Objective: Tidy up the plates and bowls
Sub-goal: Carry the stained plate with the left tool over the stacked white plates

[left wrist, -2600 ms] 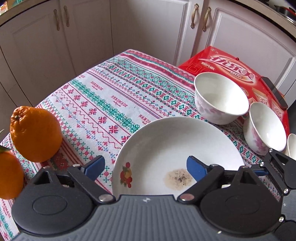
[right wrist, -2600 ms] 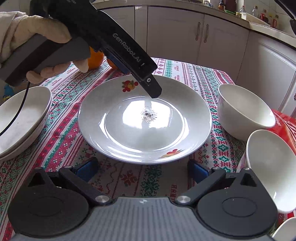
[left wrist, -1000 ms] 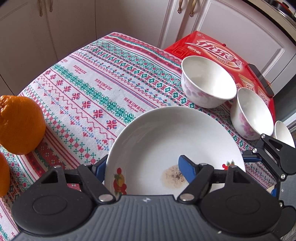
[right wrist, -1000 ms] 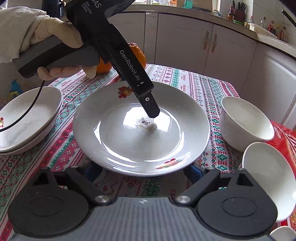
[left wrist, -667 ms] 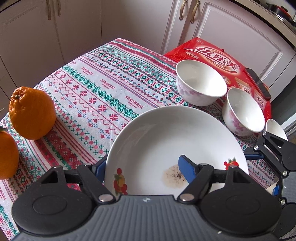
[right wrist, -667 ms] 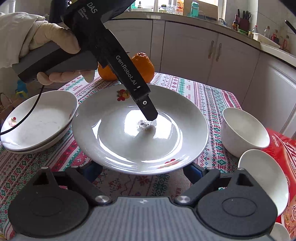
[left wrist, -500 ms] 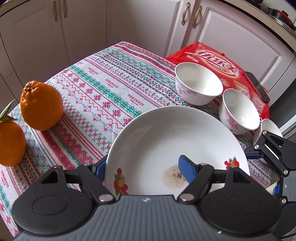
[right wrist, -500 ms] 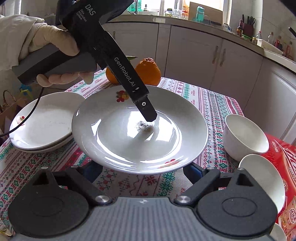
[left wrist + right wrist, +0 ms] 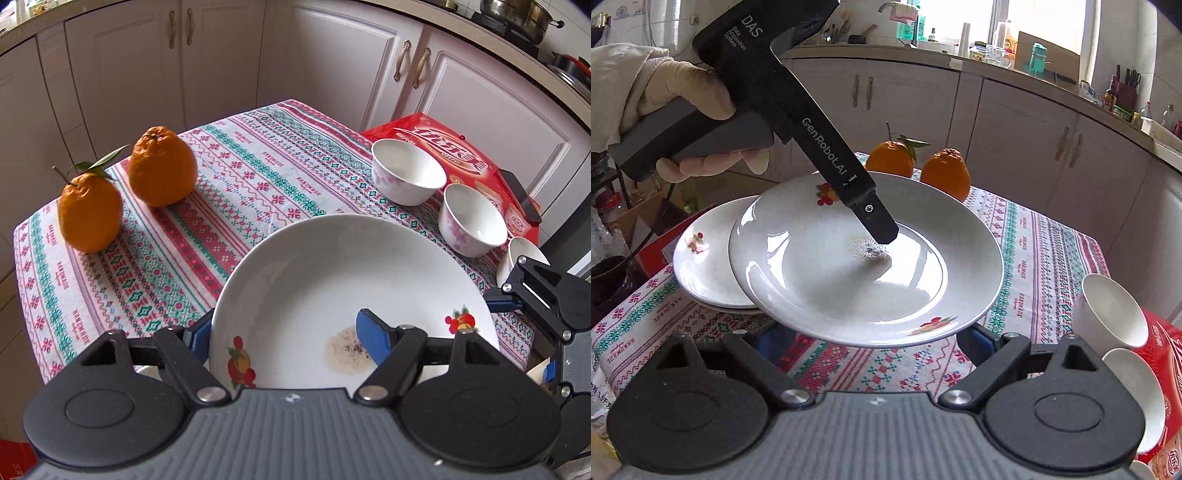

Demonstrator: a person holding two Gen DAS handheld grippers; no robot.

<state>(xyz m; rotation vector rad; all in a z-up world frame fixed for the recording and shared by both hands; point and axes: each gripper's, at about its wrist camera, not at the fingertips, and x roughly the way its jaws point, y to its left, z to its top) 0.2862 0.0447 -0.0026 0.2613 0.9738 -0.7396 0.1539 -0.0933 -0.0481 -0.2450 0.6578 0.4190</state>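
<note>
My left gripper [image 9: 284,332] is shut on the near rim of a white plate [image 9: 332,280] with fruit decals and a brown smear. The plate [image 9: 849,280] is held in the air, tilted, partly over a stack of white plates [image 9: 701,269] at the table's left. In the right wrist view the left gripper's upper finger [image 9: 875,221] lies inside the plate. My right gripper [image 9: 871,343] is open and empty just under the plate's near edge; its fingertips are partly hidden by the plate. White bowls [image 9: 406,177] [image 9: 472,221] stand at the right.
Two oranges [image 9: 162,170] [image 9: 88,214] sit at the far left of the patterned tablecloth [image 9: 229,206]. A red box [image 9: 454,147] with a phone [image 9: 521,195] on it lies beyond the bowls. White cabinets [image 9: 1052,147] ring the table.
The left gripper has lifted the plate off the table and carried it left, over the plate stack. The right gripper has risen along with it, staying open below the rim.
</note>
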